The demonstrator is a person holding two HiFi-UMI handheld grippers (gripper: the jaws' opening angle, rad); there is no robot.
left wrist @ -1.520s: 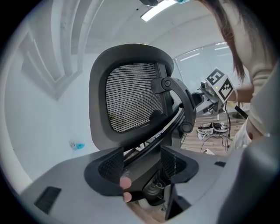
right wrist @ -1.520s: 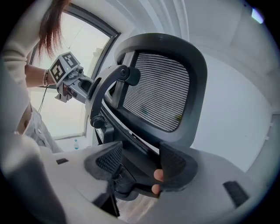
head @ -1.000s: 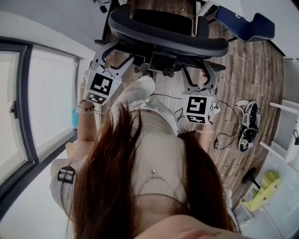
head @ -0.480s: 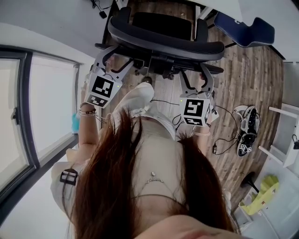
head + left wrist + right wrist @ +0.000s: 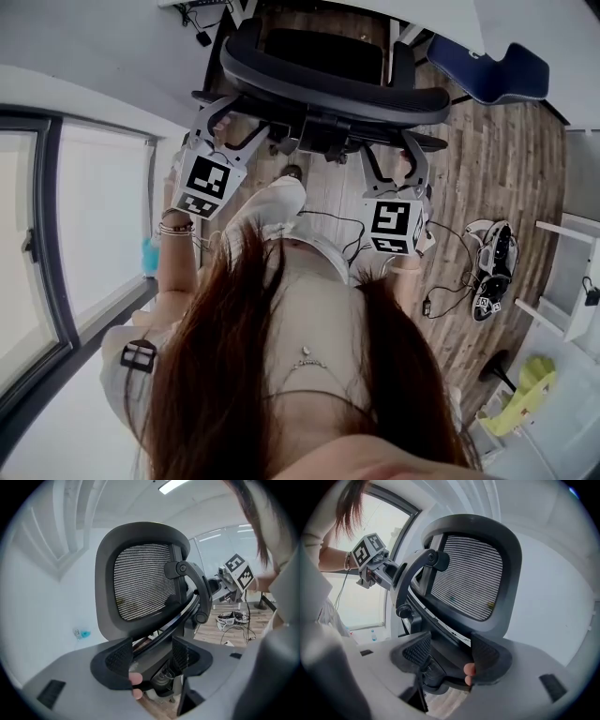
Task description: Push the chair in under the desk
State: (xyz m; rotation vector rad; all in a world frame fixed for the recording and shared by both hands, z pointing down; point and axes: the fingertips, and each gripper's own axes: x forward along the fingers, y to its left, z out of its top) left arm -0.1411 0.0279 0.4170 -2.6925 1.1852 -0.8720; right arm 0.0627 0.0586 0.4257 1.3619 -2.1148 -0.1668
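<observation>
Straight ahead of the left gripper (image 5: 152, 654) and right gripper (image 5: 451, 653), both held wide apart, the chair (image 5: 140, 578) is seen close.

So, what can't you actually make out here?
- Desk: head view, cut off by the top edge; how far under it the chair sits is unclear.
- Chair's wheels: head view, mostly hidden beneath seat and backrest.
- Contact: left gripper and right gripper hold their jaws apart around the chair's frame; whether pads touch it, neither gripper view settles.
- Blue item by the wall: left gripper view, too small.
</observation>
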